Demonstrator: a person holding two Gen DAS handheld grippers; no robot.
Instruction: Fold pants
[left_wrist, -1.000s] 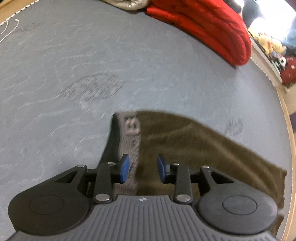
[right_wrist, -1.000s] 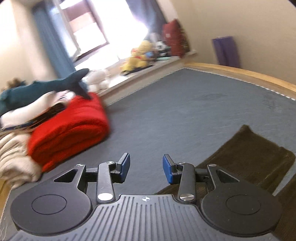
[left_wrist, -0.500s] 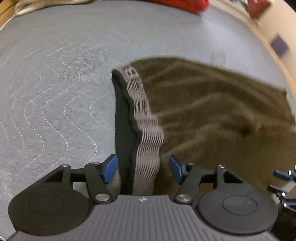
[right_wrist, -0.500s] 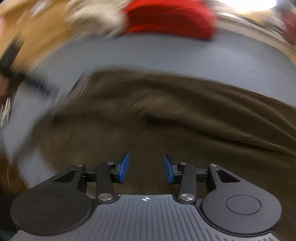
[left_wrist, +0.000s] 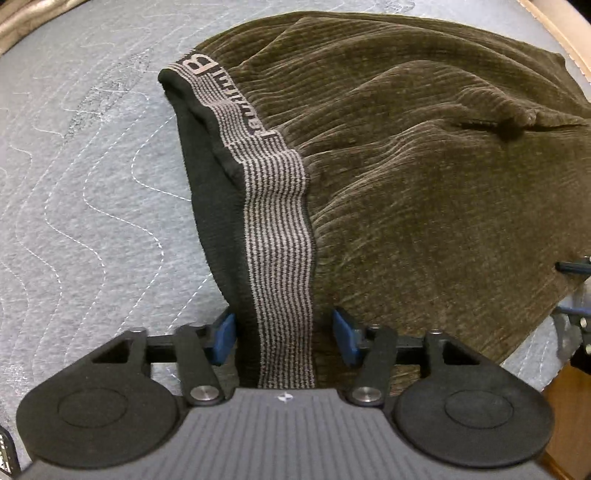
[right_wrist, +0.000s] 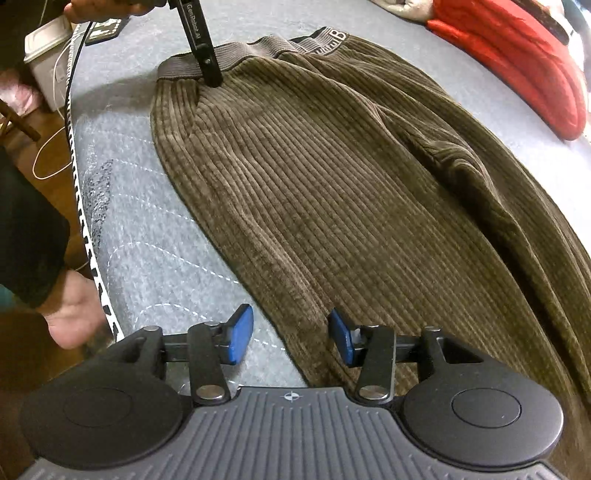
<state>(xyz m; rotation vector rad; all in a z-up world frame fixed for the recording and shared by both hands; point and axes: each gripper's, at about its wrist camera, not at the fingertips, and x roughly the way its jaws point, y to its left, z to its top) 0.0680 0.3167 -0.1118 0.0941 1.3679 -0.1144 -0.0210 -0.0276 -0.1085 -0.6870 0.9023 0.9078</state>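
Brown corduroy pants (left_wrist: 406, 155) lie flat on a grey quilted mattress (left_wrist: 74, 184). Their striped grey waistband (left_wrist: 280, 236) with a dark lining runs toward me. My left gripper (left_wrist: 282, 338) is open, its blue pads on either side of the waistband. In the right wrist view the pants (right_wrist: 332, 184) stretch away, and my right gripper (right_wrist: 291, 338) is open over their near side edge. The left gripper's finger (right_wrist: 205, 48) shows there, down at the waistband (right_wrist: 236, 55).
A folded red blanket (right_wrist: 517, 55) lies at the far right of the mattress. The mattress edge with black-and-white piping (right_wrist: 85, 229) runs along the left, with floor, a white box (right_wrist: 44, 48) and a person's foot (right_wrist: 74, 314) beyond. A wooden frame (left_wrist: 554, 22) borders the far side.
Both grippers swung round and came down low over the pants. The left one now straddles the waistband with its jaws wider. The right one went from facing the room to the pants' side edge.
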